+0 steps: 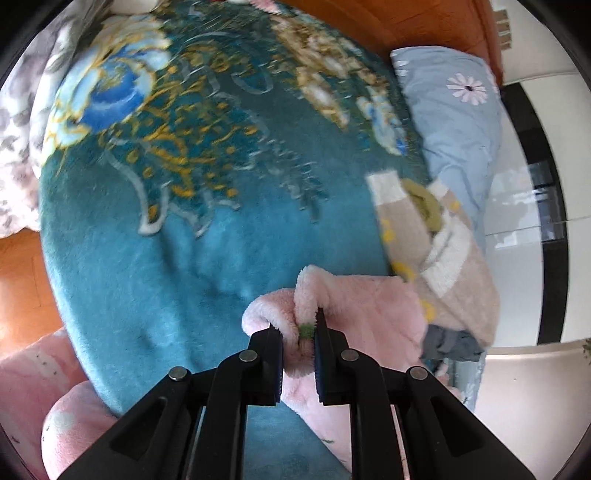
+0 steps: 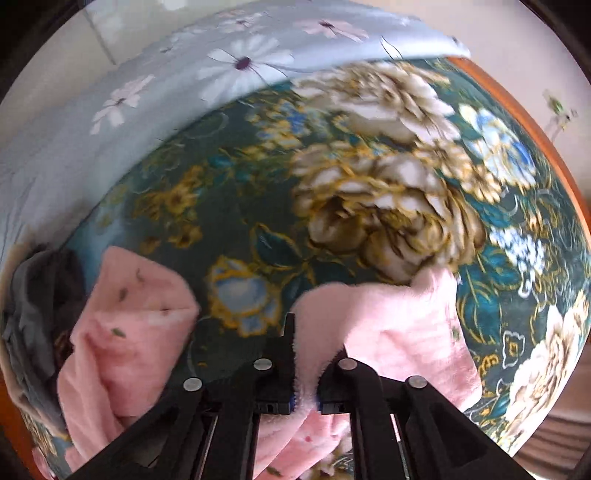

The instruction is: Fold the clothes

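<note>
A fluffy pink garment [image 1: 354, 306] lies on a teal flowered blanket [image 1: 184, 240] spread over a bed. In the left wrist view my left gripper [image 1: 298, 328] is shut on a bunched edge of the pink garment, with fleece squeezed between the two black fingers. In the right wrist view my right gripper [image 2: 310, 332] is shut on another part of the same pink garment [image 2: 399, 325], which drapes over the right finger and hides its tip. A second fold of the pink garment [image 2: 129, 332] lies to the left. Both views are motion-blurred.
A beige, white and yellow garment [image 1: 436, 236] and a dark grey cloth [image 1: 450, 343] lie at the blanket's right side. A light blue daisy-print pillow [image 1: 454, 110] lies beyond them. Orange wooden bed frame [image 1: 424, 22] borders the far edge. Grey flowered bedding [image 1: 18, 147] sits left.
</note>
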